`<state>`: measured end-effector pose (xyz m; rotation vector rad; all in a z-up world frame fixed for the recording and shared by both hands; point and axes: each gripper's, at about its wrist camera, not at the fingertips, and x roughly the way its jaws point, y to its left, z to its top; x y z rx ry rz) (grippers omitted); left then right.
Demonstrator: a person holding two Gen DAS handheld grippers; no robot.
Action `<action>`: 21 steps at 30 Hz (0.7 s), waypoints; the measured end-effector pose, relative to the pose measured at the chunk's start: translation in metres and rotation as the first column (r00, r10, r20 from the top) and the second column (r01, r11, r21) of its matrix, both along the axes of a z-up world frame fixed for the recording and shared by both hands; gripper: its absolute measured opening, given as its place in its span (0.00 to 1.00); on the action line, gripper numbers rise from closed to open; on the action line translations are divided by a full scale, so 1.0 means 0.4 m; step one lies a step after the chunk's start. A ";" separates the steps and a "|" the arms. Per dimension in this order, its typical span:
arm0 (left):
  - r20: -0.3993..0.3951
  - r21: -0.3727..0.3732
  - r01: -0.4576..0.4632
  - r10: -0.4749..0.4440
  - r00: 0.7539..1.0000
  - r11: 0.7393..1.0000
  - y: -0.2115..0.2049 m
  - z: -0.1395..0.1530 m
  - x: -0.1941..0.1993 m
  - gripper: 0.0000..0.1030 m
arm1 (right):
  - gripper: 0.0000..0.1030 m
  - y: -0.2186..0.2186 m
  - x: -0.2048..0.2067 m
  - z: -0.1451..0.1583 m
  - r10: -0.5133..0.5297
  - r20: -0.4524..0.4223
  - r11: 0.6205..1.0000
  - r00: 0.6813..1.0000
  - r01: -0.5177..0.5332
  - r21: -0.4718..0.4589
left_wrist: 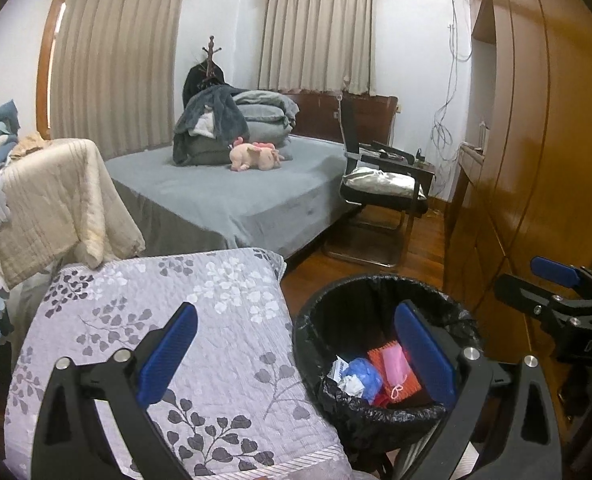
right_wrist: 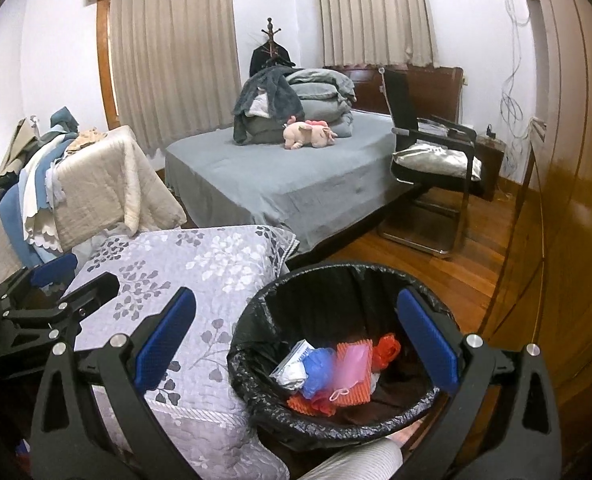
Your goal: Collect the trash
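Seemingly near the end: both claws spread and holding nothing, left gripper (left_wrist: pixel 296 356) and right gripper (right_wrist: pixel 296 344) above round bin with black plastic liner (right_wrist: pixel 255 364), coloured crumpled wrappers and bags (right_wrist: pixel 332 372) already inside, no loose trash visible on floral quilted cover (right_wrist: pixel 199 276) or grey bed (right_wrist: pixel 279 184) beyond.

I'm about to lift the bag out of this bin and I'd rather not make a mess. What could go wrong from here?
1. The black liner is only folded loosely over the bin rim, so pinching one side may tip out the trash.
2. The floral quilt lies right beside the bin; the open left gripper could snag it.
3. The right gripper is also open and close by, so the two may collide.
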<state>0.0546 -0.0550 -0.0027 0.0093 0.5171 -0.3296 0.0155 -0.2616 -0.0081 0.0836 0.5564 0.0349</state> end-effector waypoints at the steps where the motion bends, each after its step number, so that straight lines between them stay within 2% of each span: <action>1: 0.005 -0.004 -0.003 0.003 1.000 1.000 0.003 0.004 -0.004 0.94 | 0.95 0.003 -0.002 0.002 0.002 0.003 1.000 1.000 -0.002 -0.001; 5: 0.029 -0.004 -0.011 0.012 1.000 1.000 0.012 0.012 -0.019 0.94 | 0.95 0.014 -0.006 0.007 0.008 0.006 1.000 1.000 -0.008 -0.007; 21: 0.030 -0.012 -0.029 0.029 0.999 1.000 0.021 0.026 -0.028 0.94 | 0.95 0.029 -0.006 0.009 0.013 0.008 1.000 1.000 -0.013 -0.011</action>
